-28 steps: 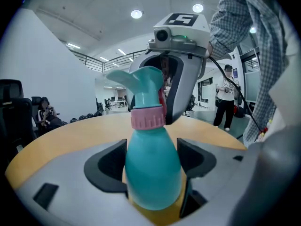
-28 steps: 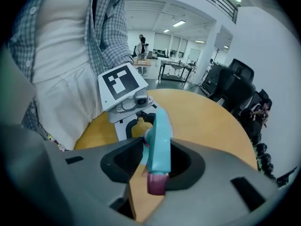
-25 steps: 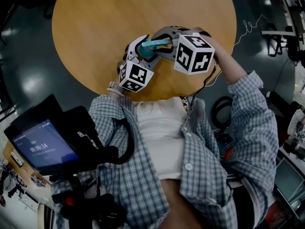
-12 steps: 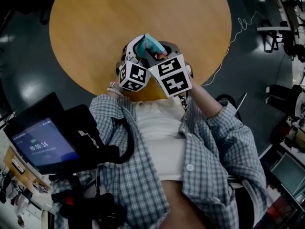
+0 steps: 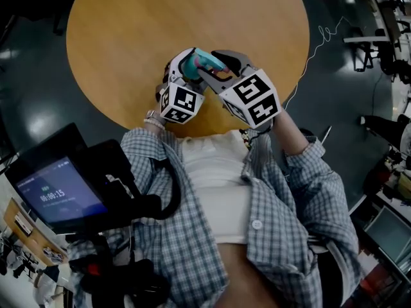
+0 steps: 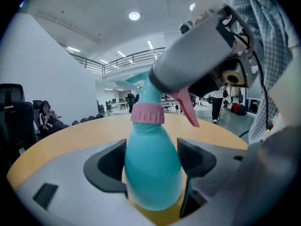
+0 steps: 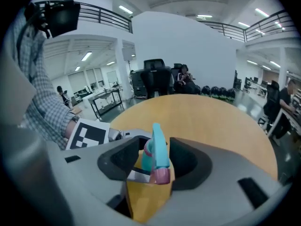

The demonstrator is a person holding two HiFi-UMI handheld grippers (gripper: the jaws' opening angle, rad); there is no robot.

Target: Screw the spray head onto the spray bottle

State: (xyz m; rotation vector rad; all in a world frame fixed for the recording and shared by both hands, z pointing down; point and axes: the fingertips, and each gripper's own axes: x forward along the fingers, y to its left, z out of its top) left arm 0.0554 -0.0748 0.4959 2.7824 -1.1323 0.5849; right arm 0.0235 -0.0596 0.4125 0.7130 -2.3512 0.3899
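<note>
A teal spray bottle (image 6: pixel 153 173) with a pink collar (image 6: pixel 147 114) stands upright between my left gripper's (image 6: pixel 153 160) jaws, which are shut on its body. Its teal spray head (image 7: pixel 157 154), with a pink trigger (image 6: pixel 188 109), sits on the neck. My right gripper (image 7: pixel 155 163) reaches round that head from above; its jaws are opening, and the head stands between them with small gaps at the pads. In the head view both grippers, the left gripper (image 5: pixel 186 69) and the right gripper (image 5: pixel 217 71), meet at the bottle (image 5: pixel 204 61) above the table's near edge.
The round wooden table (image 5: pixel 160 24) lies under the grippers, with dark floor around it. A dark device with a lit screen (image 5: pixel 61 194) hangs at the person's left side. A thin cable (image 5: pixel 308 63) runs off the table's right edge. Office chairs (image 7: pixel 157 76) and seated people are beyond the far edge.
My right gripper has swung in toward the person and turned about the spray head, then shifted a little right. The left gripper and the bottle have stayed in place.
</note>
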